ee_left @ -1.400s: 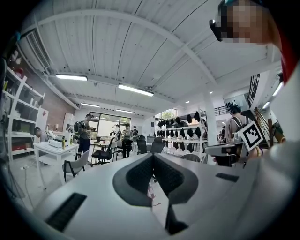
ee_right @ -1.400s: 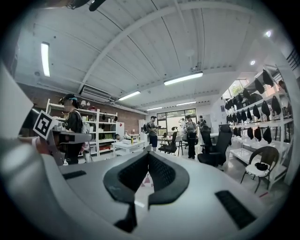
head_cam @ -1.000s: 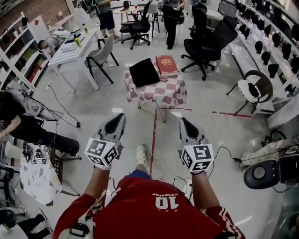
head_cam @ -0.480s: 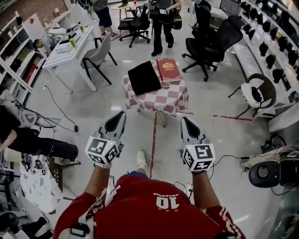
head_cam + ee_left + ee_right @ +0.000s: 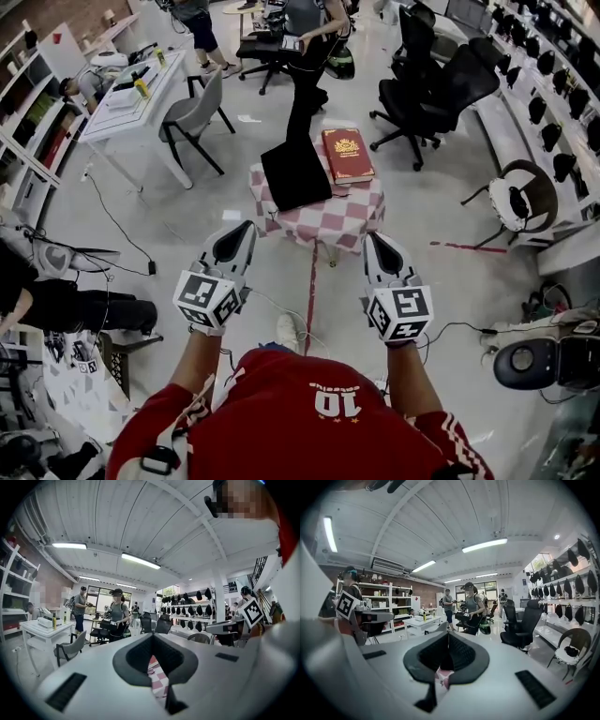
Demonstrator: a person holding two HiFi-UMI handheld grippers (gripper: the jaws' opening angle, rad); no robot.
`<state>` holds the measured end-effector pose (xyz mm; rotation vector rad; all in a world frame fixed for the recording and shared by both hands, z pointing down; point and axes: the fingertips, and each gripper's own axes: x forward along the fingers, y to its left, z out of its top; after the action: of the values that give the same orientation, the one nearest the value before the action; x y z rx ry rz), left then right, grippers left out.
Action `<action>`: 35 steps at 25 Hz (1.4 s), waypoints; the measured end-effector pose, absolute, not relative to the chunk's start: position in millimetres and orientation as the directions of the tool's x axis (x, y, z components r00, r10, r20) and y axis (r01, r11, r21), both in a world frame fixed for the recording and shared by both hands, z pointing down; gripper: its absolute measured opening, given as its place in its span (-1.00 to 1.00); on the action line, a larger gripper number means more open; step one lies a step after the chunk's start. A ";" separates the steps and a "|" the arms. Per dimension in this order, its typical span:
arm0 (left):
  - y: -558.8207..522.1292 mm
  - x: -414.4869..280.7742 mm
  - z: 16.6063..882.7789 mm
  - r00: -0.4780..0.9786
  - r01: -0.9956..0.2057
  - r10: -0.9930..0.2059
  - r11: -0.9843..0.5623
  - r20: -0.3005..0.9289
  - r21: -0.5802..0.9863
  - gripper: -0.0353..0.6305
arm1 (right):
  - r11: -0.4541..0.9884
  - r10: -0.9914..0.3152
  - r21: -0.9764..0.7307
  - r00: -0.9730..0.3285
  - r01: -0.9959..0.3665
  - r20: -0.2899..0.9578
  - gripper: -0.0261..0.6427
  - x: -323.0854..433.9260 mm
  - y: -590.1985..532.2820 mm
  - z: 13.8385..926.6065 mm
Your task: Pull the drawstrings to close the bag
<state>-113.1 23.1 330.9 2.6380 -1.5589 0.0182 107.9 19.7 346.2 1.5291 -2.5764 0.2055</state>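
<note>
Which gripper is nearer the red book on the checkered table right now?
Right. The right gripper hangs short of the checkered table, nearly in line with the red book; the left gripper, equally short, is off toward the black bag's side.

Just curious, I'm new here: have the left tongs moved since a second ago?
Yes. The left tongs have moved forward, nearer the checkered table.

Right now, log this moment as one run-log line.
left gripper: shut, empty | right gripper: shut, empty | black bag: on checkered table beside red book, untouched | task: not started
</note>
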 end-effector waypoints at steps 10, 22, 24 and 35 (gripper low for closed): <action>-44.9 -162.6 333.4 0.498 -0.867 -0.865 -0.495 0.064 0.066 -0.88 | 0.444 -0.874 -0.045 -0.444 -0.895 0.198 -0.88 65.4 -47.7 342.7; -89.8 -191.4 348.4 0.542 -0.839 -0.839 -0.537 0.048 0.082 -0.88 | 0.354 -0.909 -0.002 -0.344 -0.935 0.237 -0.88 58.2 -72.9 360.0; -90.7 -192.3 351.1 0.546 -0.836 -0.836 -0.541 0.049 0.089 -0.87 | 0.345 -0.911 0.005 -0.334 -0.938 0.242 -0.88 60.3 -72.0 360.9; -97.7 -188.6 365.1 0.544 -0.838 -0.836 -0.537 0.068 0.098 -0.88 | 0.359 -0.903 0.004 -0.346 -0.933 0.255 -0.88 62.5 -85.0 368.4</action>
<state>-188.6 -97.7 365.1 2.6546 -1.4460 0.0201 62.5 -85.0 368.4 1.6533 -2.4066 0.2093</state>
